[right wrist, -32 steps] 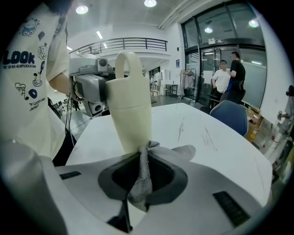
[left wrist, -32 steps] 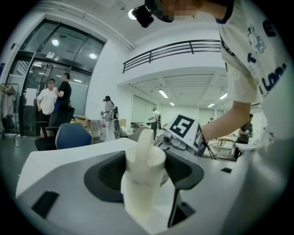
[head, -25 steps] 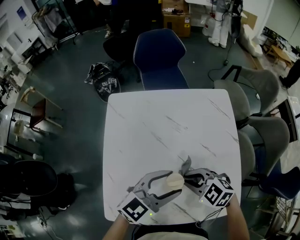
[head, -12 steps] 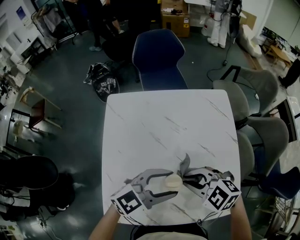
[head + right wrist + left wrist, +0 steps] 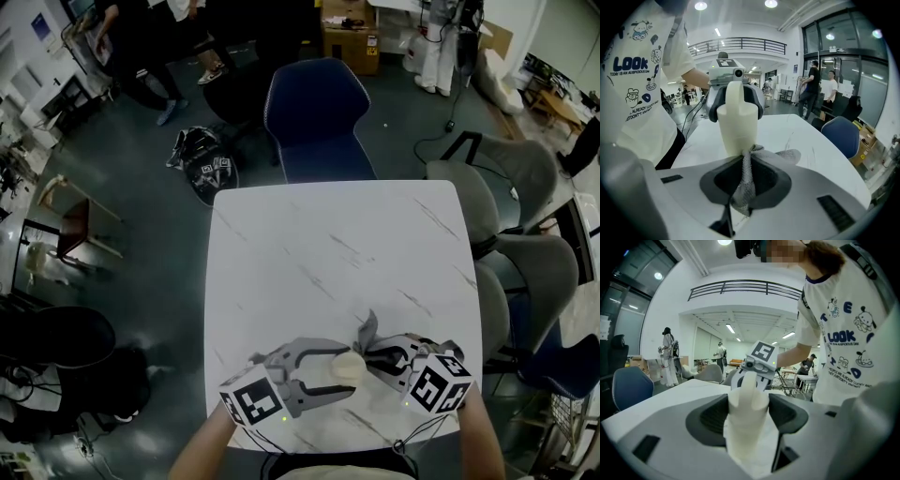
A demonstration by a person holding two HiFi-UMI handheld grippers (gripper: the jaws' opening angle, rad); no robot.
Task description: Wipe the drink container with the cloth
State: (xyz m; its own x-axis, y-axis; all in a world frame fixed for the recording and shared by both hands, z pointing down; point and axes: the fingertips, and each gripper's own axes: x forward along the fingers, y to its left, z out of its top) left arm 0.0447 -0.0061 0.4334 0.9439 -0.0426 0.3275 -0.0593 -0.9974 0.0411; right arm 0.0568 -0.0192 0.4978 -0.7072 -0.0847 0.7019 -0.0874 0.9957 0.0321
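Left hand-held gripper (image 5: 336, 369) clamps container (image 5: 349, 363); right hand-held gripper (image 5: 372, 353) pinches cloth (image 5: 369, 329), seemingly touching it.

drink container (image 5: 742, 434) base behind left tongs (image 5: 749, 405)

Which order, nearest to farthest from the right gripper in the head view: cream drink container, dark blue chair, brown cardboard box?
1. Cream drink container: just left of the right gripper, touching its grey mesh cloth.
2. Dark blue chair: beyond the white table.
3. Brown cardboard box: behind the chair.

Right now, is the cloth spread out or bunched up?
Bunched: the cloth is a narrow strip pinched by the right gripper.
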